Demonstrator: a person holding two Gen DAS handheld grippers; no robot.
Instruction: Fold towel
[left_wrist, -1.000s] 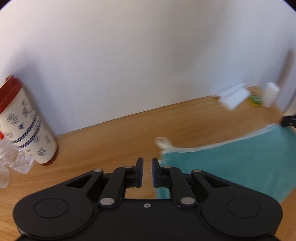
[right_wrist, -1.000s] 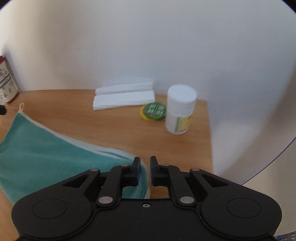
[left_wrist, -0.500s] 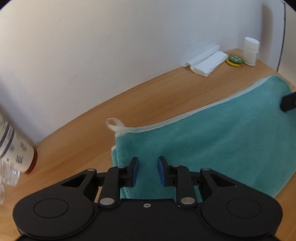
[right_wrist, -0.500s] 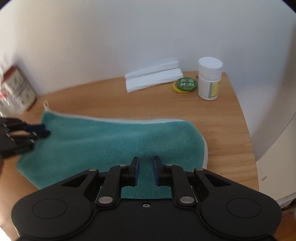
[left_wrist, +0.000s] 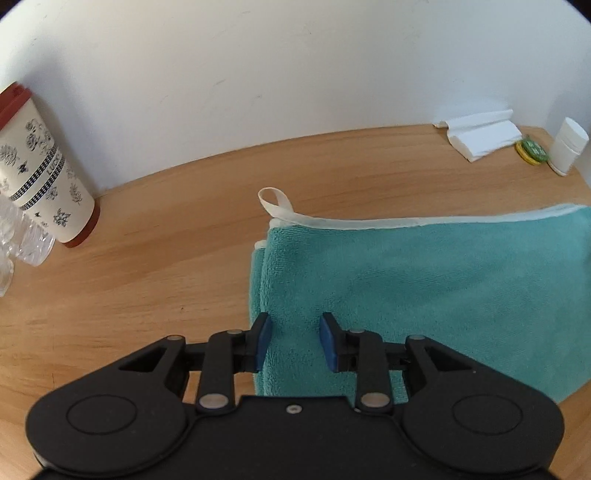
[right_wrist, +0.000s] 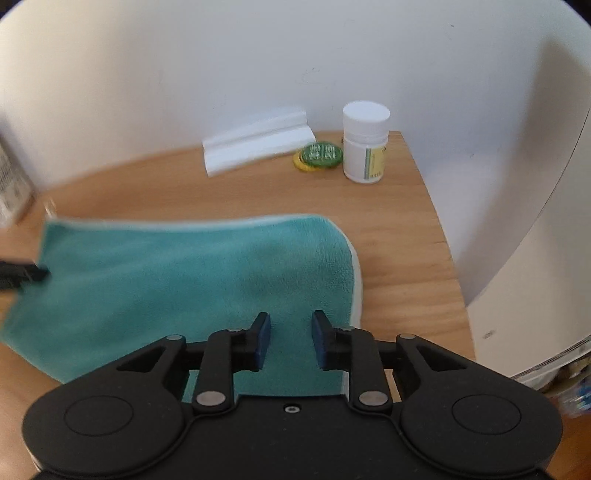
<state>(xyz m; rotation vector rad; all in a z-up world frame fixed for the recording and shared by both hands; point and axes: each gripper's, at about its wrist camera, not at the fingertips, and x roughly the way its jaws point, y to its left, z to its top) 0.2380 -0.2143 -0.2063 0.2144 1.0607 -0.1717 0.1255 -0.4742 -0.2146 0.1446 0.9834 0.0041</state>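
Left tongs (left_wrist: 294, 338) and right tongs (right_wrist: 290, 339) both apart, empty, above doubled teal towel (left_wrist: 424, 280); next fold: match white hems.

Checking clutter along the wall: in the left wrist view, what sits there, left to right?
Clear plastic bottle → floral cup with red lid → folded white paper → green-and-yellow lids → white pill bottle.

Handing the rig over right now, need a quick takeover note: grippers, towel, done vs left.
Left gripper: open, holding nothing, over the left end of the teal terry towel.
Right gripper: open, holding nothing, over the towel's right end.
Towel lies on the wooden table, doubled over once, white hanging loop at its far left corner.
Done: one fold.
Left: probably a second fold, end to end; regrip first.
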